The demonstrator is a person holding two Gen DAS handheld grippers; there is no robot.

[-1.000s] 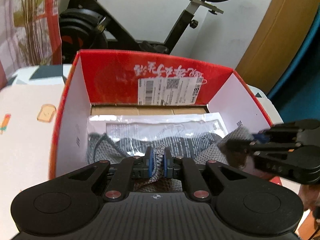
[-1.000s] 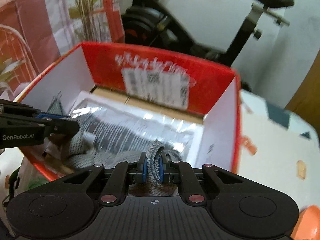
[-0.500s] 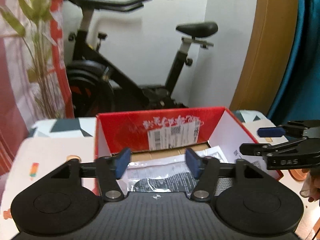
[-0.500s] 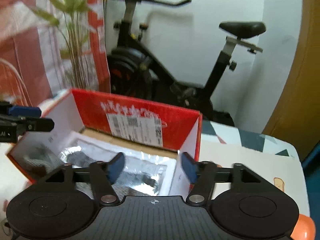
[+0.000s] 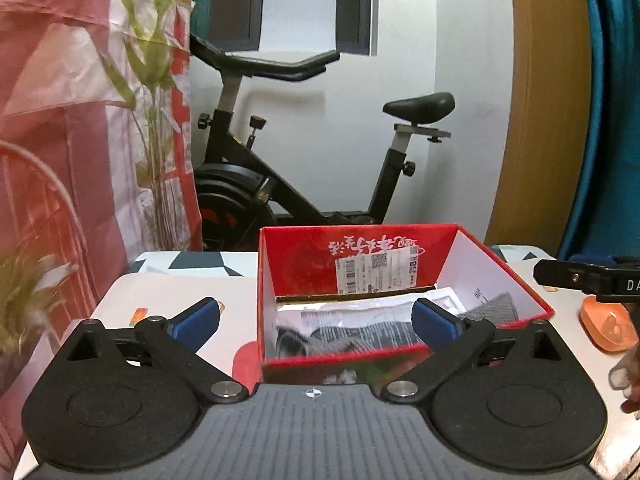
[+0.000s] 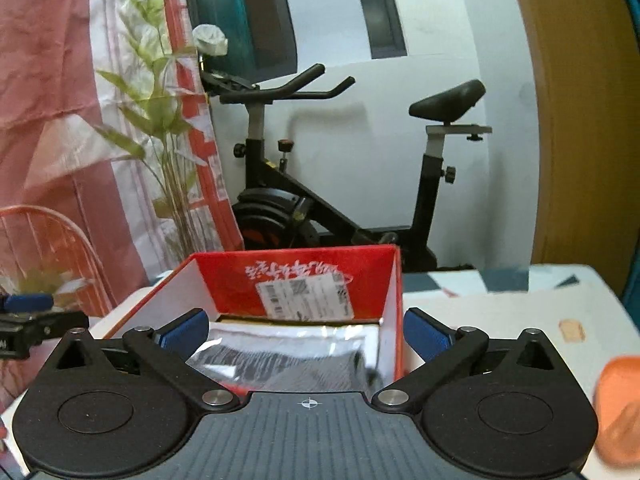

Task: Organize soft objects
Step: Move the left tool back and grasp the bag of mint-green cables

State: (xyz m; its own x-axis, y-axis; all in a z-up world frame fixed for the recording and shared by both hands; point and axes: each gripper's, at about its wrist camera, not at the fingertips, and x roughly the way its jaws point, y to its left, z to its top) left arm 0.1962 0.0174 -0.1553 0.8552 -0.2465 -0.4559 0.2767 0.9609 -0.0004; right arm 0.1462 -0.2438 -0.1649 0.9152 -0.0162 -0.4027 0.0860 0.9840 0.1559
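A red cardboard box (image 5: 360,264) with white inner walls stands on the table; it also shows in the right wrist view (image 6: 296,276). Inside lie a grey knit cloth (image 5: 492,310) and a clear plastic bag with printed paper (image 5: 360,320), the bag also seen in the right wrist view (image 6: 280,356). My left gripper (image 5: 316,320) is open and empty, held back from the box's near side. My right gripper (image 6: 306,330) is open and empty, also behind the box. The right gripper's tip (image 5: 580,278) shows at the left view's right edge.
An orange object (image 5: 608,326) lies on the table right of the box, also in the right wrist view (image 6: 618,404). An exercise bike (image 5: 304,176) stands behind the table. A plant (image 6: 160,128) and pink curtain (image 5: 60,120) are at the left.
Both grippers let go of the grey cloth, which now lies in the box. Both opened wide, rose and drew back from the box.
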